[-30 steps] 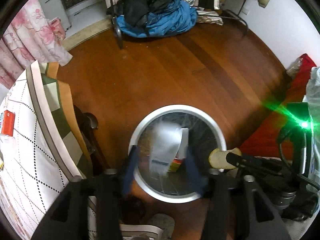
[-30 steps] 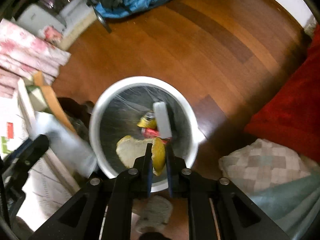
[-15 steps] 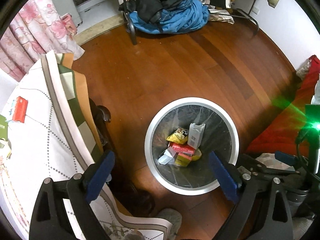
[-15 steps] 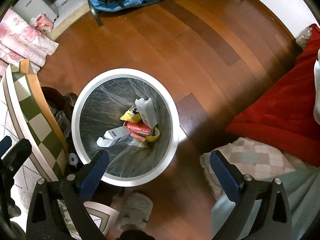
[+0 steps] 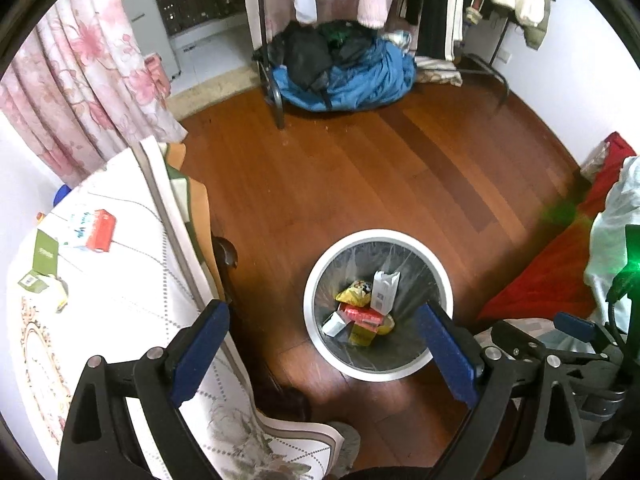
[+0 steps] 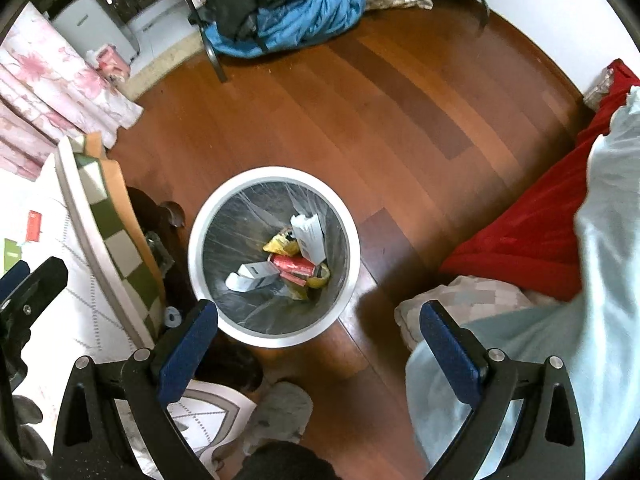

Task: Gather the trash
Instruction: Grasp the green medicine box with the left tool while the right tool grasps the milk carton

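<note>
A round white bin [image 5: 438, 268] with a clear liner stands on the wood floor; it also shows in the right wrist view [image 6: 208, 216]. Inside lie a white carton [image 5: 385, 291], a yellow wrapper [image 5: 352, 297], a red packet [image 6: 292, 265] and a peel. My left gripper [image 5: 326, 354] is open and empty, high above the bin's near edge. My right gripper [image 6: 316, 350] is open and empty above the bin's near rim. On the table at left lie a red-and-white carton [image 5: 90, 231] and green packets [image 5: 45, 254].
A table with a white patterned cloth [image 5: 120, 320] stands at left, its edge close to the bin. A red blanket [image 6: 532, 224] and pale bedding [image 6: 600, 280] are at right. A clothes rack with a blue bundle [image 5: 360, 76] is at the far side.
Both grippers opened and let their trash drop into the bin: the white carton from the left, the peel from the right. Both then rose and pulled back from the bin.
</note>
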Available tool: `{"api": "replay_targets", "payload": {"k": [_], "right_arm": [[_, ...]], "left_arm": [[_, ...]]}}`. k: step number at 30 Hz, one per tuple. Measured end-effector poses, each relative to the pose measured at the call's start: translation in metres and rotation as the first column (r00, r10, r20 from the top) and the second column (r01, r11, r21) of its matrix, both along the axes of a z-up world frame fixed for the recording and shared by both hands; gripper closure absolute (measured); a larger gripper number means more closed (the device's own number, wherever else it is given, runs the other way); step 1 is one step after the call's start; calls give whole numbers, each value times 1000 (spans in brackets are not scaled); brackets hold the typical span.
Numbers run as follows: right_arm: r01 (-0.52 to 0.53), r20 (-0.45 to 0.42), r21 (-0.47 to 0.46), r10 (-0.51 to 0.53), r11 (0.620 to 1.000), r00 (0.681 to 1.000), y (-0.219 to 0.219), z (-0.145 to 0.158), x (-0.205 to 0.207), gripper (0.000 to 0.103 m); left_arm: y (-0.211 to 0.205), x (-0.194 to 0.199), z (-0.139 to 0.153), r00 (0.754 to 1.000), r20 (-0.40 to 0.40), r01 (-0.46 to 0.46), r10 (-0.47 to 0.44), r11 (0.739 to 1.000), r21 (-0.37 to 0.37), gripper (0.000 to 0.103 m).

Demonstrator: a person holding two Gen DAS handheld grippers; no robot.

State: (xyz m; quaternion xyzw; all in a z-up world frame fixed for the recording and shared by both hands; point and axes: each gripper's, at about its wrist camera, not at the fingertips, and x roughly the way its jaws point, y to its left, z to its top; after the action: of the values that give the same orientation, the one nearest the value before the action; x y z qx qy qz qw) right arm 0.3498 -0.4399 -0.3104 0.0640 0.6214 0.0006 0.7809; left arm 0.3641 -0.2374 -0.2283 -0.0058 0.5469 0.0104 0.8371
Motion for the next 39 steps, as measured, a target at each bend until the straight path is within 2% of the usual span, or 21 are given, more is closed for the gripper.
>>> {"api": "replay_targets", "payload": {"k": [7,11,15,18,22,24,26,30,33,37,38,39], "right_arm": [[-9,92,45,5,999,996,13,65,-23,1],[-57,153,83,43,995,987,43,107,-30,1],[-159,198,124,132,980,971,101,137,-27,1],[-275,201,118,248,954,948,169,140,-16,1],[-445,160,92,428,891,890,278,118,3,1],[-517,121,69,508,853,853,333,99,18,1],[-563,85,43,558,825,825,373,83,30,1],[-663,13,-39,664,748,748,448,48,64,1],[-743,-74,-110,740,660,668,494,15,85,1],[-815,-179,-142,795,562,580,530,-19,100,2],[-829,-202,-137,804,542,559,535,-28,101,3],[-833,-213,-133,805,537,553,539,-32,103,14]], "left_arm": [[24,-24,53,996,79,-45,45,999,-3,6],[66,-41,87,983,133,-127,128,992,-15,6],[135,-60,105,953,174,-252,249,968,-6,6],[200,-76,101,913,175,-381,369,924,39,6],[289,-89,72,844,134,-533,519,841,92,6],[322,-87,54,823,100,-568,560,816,110,6],[351,-79,36,815,68,-579,575,802,148,6],[391,-59,14,818,31,-568,575,797,203,6],[410,-46,1,827,7,-550,563,806,217,6],[424,-32,-8,840,-22,-526,542,823,216,6],[426,-26,-10,844,-30,-519,536,829,209,6],[427,-22,-13,848,-37,-512,529,835,204,6]]}}
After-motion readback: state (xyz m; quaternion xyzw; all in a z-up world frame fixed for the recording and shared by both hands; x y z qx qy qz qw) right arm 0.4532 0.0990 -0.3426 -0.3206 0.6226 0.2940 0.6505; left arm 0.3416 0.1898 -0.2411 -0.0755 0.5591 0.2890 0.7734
